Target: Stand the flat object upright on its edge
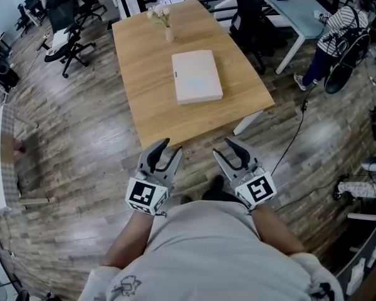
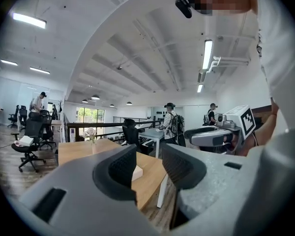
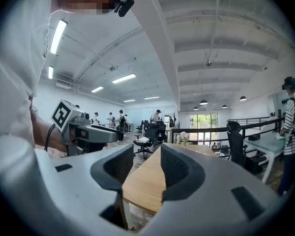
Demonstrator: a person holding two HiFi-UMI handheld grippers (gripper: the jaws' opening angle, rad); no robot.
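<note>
Open office, wood floor. On the table a box lies flat, well ahead of both sets of fingers, a vase beyond it. The left gripper and right gripper hover short of the near edge, fingers apart and empty, probably readied to flank the box.

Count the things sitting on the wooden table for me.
2. A flat white box lies near the middle of the table, and a small vase of flowers stands at its far end. Nothing else shows on it in any view.
</note>
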